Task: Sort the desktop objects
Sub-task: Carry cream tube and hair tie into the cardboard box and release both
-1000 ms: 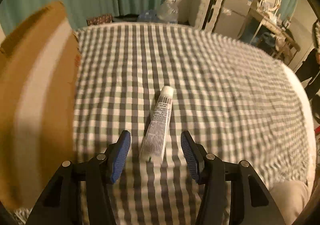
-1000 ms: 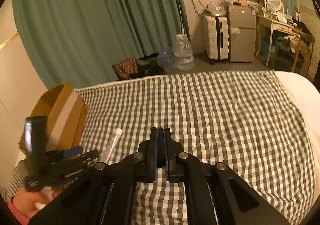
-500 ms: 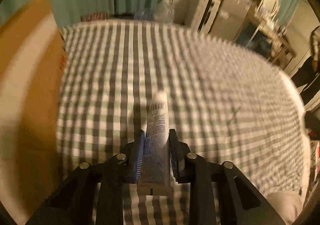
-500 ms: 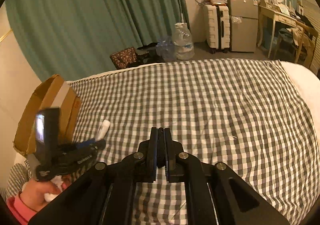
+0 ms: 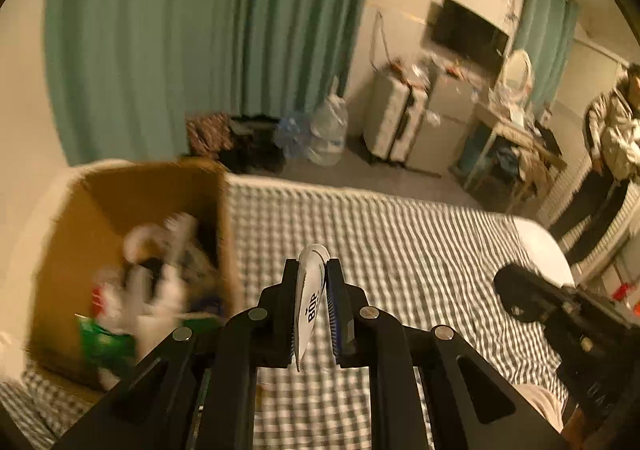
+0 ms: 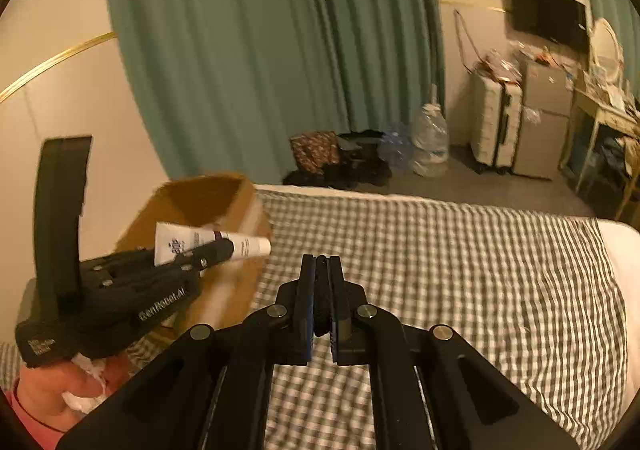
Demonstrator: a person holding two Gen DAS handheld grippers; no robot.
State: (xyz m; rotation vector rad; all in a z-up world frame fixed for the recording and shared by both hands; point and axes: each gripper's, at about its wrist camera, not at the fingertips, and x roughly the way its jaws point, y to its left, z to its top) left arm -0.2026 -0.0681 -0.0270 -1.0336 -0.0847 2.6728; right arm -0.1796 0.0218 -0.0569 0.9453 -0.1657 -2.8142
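tube held in the air beside the box

the left gripper [image 5: 312,282] has its jaws pressed on a white tube [image 5: 309,298], gripping it along its length between the blue pads [image 5: 332,314]. in the left wrist view the tube shows edge-on, with black lettering on its side and its cap end pointing away from the camera. it is off the cloth [image 5: 400,250], held in the air. in the right wrist view the same tube [image 6: 208,244] lies roughly level, its flat crimped end toward the wall and its cap toward the bed, in front of the box's near upper edge as seen from there. whether it is over the opening cannot be told.

the box [image 5: 96,210] is brown cardboard, open at the top, standing at the left edge of the checked cloth. inside it lies a blurred jumble of white, green and red things that cannot be told apart.

the right gripper [image 6: 320,290] hangs over the middle of the cloth with its jaws drawn narrow, nearly together. something dark sits in the slit between them, but what it is cannot be told. in the left wrist view this gripper [image 5: 520,298] shows as a black shape low at the right.

beyond the bed hangs a green curtain [image 6: 260,50], with a suitcase [image 6: 494,122] and a large water bottle [image 6: 430,144] on the floor. a person [image 5: 612,138] stands at the far right.
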